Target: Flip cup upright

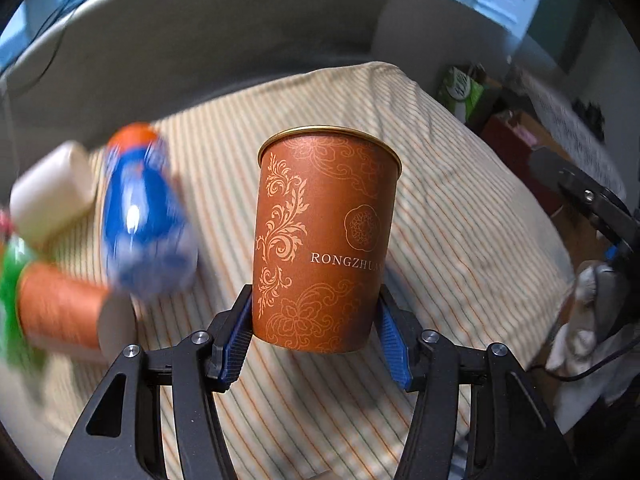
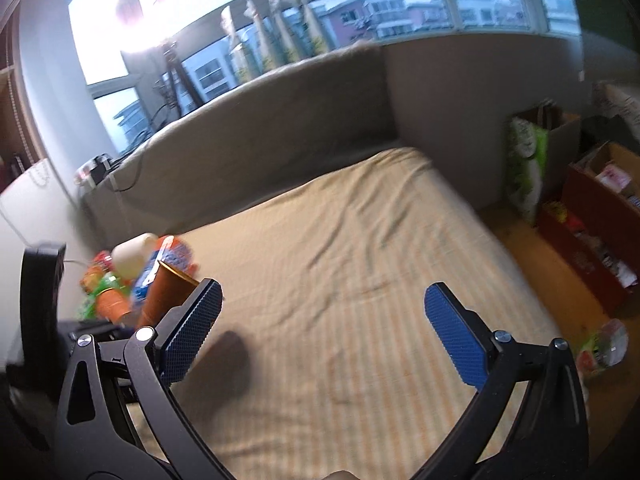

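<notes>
An orange-brown paper cup (image 1: 324, 236) with gold floral print and the word RONGZHUA stands rim up, tilted slightly, held above the striped bed cover (image 1: 460, 240). My left gripper (image 1: 316, 334) is shut on the cup near its base, blue pads on both sides. The cup also shows in the right wrist view (image 2: 166, 290), partly hidden behind that gripper's left finger. My right gripper (image 2: 322, 330) is open and empty above the bed cover (image 2: 340, 260).
At the left lie a blue bottle (image 1: 144, 216), a white cup (image 1: 52, 192), a second orange cup on its side (image 1: 68, 308) and green packaging (image 1: 12, 280). A grey headboard (image 1: 180, 56) runs behind. Boxes (image 2: 592, 216) and bags stand on the floor at right.
</notes>
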The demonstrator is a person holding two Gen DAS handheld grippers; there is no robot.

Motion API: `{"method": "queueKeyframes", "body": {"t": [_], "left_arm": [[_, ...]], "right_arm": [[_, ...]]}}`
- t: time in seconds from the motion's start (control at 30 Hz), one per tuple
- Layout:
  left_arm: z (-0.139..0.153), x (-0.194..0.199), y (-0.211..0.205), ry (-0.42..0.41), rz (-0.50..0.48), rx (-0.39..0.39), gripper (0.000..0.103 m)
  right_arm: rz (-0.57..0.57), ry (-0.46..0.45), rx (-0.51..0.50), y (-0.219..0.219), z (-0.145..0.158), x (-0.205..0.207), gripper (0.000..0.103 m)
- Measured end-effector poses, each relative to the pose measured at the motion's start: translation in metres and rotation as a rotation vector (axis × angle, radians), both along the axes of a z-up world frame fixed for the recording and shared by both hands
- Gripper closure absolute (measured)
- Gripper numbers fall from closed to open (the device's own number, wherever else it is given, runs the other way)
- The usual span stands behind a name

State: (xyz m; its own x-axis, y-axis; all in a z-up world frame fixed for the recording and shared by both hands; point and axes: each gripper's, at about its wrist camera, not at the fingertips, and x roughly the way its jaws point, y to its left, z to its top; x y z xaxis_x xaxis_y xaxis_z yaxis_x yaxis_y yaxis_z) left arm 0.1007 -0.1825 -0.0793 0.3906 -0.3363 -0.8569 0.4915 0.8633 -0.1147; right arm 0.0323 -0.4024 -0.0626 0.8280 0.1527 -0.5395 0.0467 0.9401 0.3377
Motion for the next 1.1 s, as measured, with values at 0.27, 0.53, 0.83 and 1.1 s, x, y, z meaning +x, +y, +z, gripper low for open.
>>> {"method": "queueKeyframes", "body": {"t": [0.27,0.53,0.83,1.1], "left_arm": [[-0.008,-0.017,0.018,0.039,0.09,-0.072,0.042],[0.009,-0.038,0.051,0.002,0.123,-0.131,0.029],[0.023,-0.064,0.123,-0.066,0.277,-0.183,0.029],[0.017,-0.071,0.159,-0.061,0.405,-0.217,0.029]], "right_arm": [[0.176,0.117,0.139,0.033,-0.015,0.018,0.0],[0.288,0.257,0.35,0.06,-0.036,0.037,0.0],[0.367,0.383,0.423,0.088,-0.054,0.074,0.0],[0.407,0.443,0.432,0.111,-0.065,0.097,0.011]]}}
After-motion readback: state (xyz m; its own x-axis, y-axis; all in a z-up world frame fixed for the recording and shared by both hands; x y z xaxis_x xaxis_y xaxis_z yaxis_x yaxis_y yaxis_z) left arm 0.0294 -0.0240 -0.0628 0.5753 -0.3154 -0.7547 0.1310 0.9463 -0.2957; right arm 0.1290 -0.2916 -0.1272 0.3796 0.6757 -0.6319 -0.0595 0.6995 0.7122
